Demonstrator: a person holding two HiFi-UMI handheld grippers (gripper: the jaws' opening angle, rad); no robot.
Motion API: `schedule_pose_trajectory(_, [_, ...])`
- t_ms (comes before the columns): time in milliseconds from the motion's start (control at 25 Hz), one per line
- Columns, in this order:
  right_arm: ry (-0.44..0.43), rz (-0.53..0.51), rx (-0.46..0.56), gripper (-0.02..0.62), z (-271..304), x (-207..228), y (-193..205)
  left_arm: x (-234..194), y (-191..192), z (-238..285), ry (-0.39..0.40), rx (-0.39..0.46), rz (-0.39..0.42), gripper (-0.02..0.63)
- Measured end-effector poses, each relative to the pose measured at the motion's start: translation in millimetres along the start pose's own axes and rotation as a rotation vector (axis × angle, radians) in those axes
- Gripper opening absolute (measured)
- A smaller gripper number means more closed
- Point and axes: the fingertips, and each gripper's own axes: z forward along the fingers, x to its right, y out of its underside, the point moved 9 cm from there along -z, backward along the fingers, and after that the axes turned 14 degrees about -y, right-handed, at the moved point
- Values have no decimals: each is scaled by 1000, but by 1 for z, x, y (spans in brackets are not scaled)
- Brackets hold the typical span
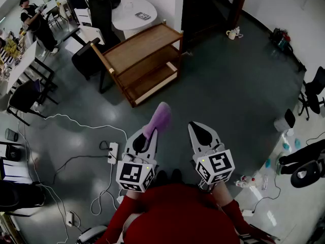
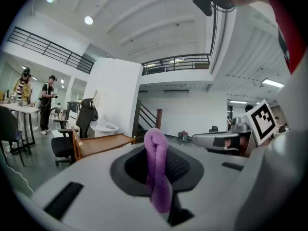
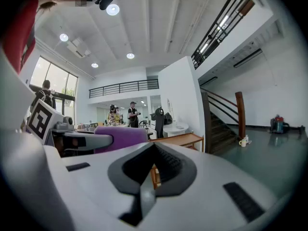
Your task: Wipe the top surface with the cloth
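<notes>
My left gripper (image 1: 150, 132) is clamped on the purple cloth (image 1: 161, 115), holding it in the air over the floor. My right gripper (image 1: 198, 128) is closed on nothing. The wooden cart (image 1: 144, 46) stands well ahead.

Wooden cart (image 1: 144, 60): top shelf bare, open from above along its whole length. Raised handle frame (image 1: 101, 57) stands at its left end. Black office chair (image 1: 87, 60) sits just beside that end and blocks the way in from the left. White round table (image 1: 133, 11) stands near the cart's far side.

Cart's near long side and right end face open floor (image 1: 228, 85). Nothing lies between the cart and either tongs.

Left tongs (image 1: 150, 132) are clamped on the cloth (image 1: 160, 117), which sticks out ahead of them. Right tongs (image 1: 199, 128) are closed, nothing between.

Cables (image 1: 76, 123) and power strip (image 1: 112, 153) lie on the floor left of the left tongs. Mug (image 1: 231, 33) sits by the stair post (image 1: 238, 4), well right of the cart.
</notes>
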Motion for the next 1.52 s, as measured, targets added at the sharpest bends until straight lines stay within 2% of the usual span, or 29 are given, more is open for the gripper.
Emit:
schedule_pose_trajectory(600, [-4, -3, 11, 12, 1, -1, -1, -4, 2, -1, -16, -2, -8, 54])
schedule_pose_trajectory(880, [-8, 36, 19, 12, -7, 11, 3, 3, 7, 7, -21, -29, -21, 52])
schedule_pose_trajectory(1240, [-1, 59, 29, 12, -8, 46, 5, 9, -1, 40, -63, -16, 19, 54])
schedule_pose_trajectory(1520, [-24, 83, 36, 12, 25, 84, 2, 0, 3, 99, -69, -62, 29, 54])
